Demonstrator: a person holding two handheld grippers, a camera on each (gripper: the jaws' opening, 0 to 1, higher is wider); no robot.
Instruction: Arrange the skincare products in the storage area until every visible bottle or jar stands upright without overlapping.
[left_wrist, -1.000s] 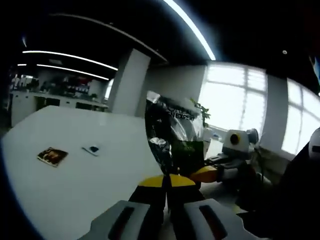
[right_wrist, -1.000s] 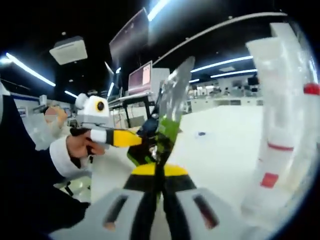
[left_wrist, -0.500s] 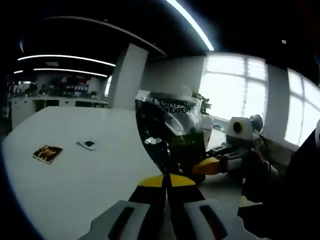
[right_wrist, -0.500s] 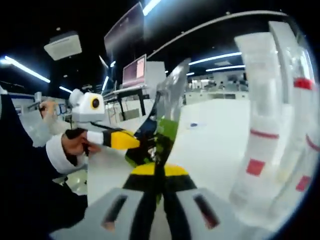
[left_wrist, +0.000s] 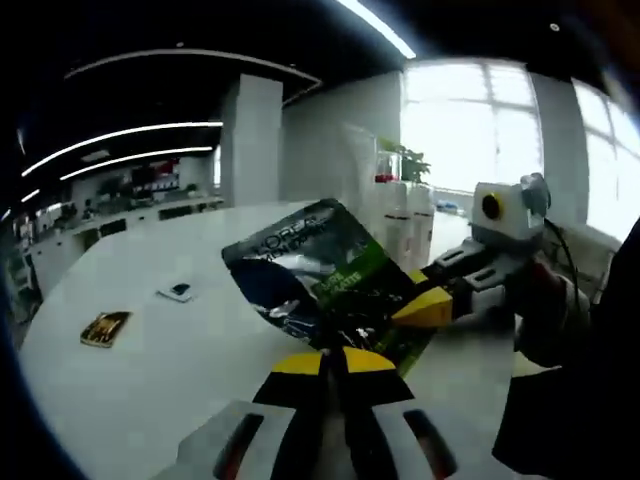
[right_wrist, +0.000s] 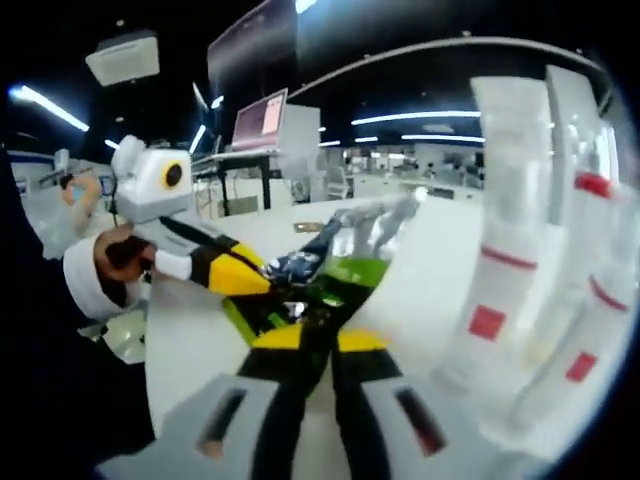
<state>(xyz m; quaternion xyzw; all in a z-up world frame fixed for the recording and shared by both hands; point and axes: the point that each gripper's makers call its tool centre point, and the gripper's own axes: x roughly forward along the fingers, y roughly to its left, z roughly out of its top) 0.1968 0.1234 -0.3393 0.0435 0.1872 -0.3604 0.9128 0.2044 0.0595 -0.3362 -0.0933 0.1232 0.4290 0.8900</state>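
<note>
Both grippers (left_wrist: 335, 362) (right_wrist: 305, 340) pinch one dark-and-green sachet (left_wrist: 320, 285) above the white bench (left_wrist: 140, 390); white tubes (right_wrist: 520, 290) stand close right, a small card (left_wrist: 105, 328) lies well apart.

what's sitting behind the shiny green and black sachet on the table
In the left gripper view, white tubes with red caps stand behind the sachet, which both grippers pinch. The sachet covers their bases and the table beneath it.
</note>
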